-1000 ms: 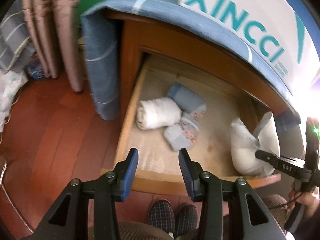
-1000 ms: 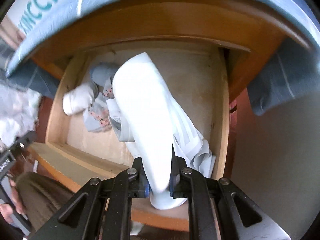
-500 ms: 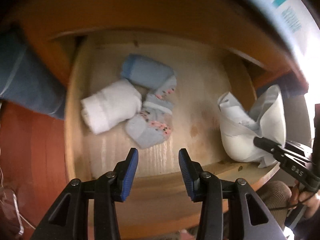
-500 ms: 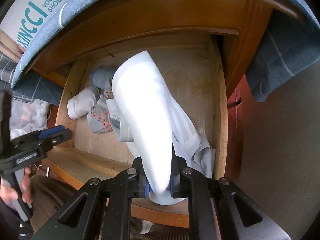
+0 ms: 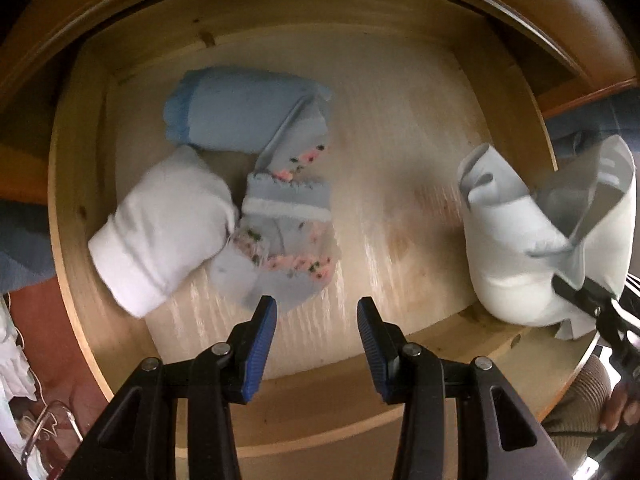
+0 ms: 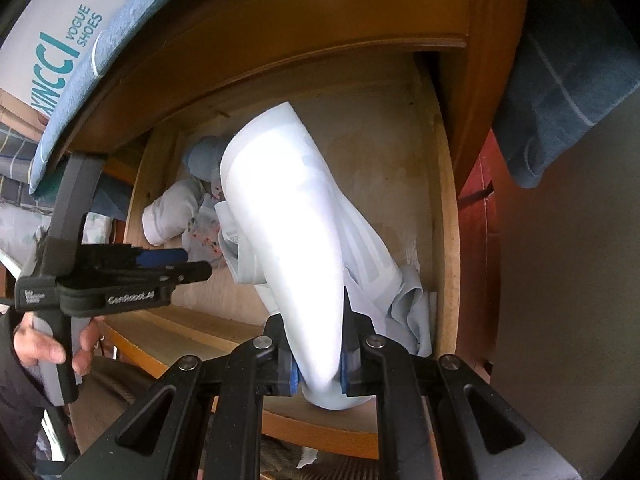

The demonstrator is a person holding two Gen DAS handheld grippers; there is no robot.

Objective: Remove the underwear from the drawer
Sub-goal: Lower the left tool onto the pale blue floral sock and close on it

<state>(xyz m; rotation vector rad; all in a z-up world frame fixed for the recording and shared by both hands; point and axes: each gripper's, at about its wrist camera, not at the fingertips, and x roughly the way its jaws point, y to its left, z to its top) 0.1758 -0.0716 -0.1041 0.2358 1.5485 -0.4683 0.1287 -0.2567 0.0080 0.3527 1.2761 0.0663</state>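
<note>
The right tool [image 6: 318,364] is clamped on pale underwear [image 6: 288,216], held bunched over the right end of the drawer [image 6: 450,240], its loose folds trailing by the right wall. The left tool [image 5: 316,330] points down into the drawer with its blue pads [image 5: 264,330] apart and nothing between them, above bare wood just in front of a floral sock [image 5: 288,240]. A white roll [image 5: 160,224] touches that sock on its left, and a blue roll [image 5: 244,108] lies behind both. A hand [image 6: 44,344] grips the left tool's handle.
</note>
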